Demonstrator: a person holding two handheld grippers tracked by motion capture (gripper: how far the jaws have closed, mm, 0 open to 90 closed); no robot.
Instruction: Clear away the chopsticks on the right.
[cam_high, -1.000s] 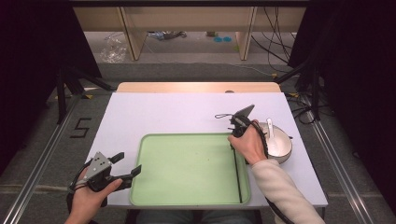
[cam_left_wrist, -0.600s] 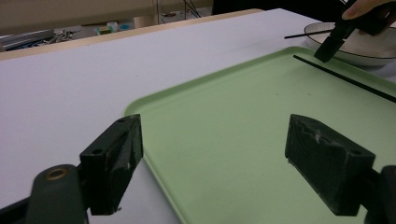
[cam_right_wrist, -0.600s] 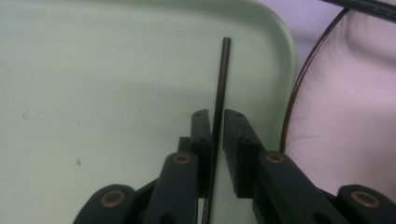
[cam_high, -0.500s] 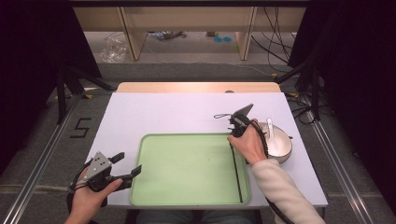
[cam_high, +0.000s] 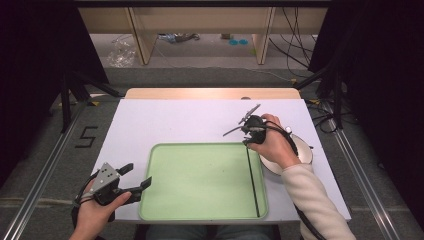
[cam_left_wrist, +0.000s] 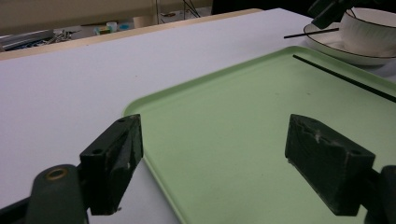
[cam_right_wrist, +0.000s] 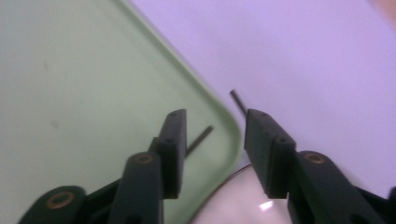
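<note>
A green tray (cam_high: 200, 180) lies on the white table, with one black chopstick (cam_high: 252, 180) along its right side. A white cup (cam_left_wrist: 369, 28) stands on a saucer (cam_left_wrist: 336, 46) just right of the tray, partly under the person's right hand in the high view. My right gripper (cam_high: 240, 122) hovers over the tray's far right corner, its jaws apart. In the right gripper view (cam_right_wrist: 212, 121) the tray chopstick's end (cam_right_wrist: 201, 136) shows between the jaws, and a second stick (cam_right_wrist: 237, 100) runs behind the right jaw. My left gripper (cam_high: 140, 175) rests open at the tray's near left edge.
The white table top (cam_high: 170, 120) stretches beyond the tray to a wooden strip (cam_high: 210, 93) at the far edge. Metal rails (cam_high: 50, 155) run along both sides of the table. Cables and table legs lie on the floor beyond.
The right gripper has shifted a little left and turned, so its jaws now point toward the tray's far right corner. The left gripper has not moved.
</note>
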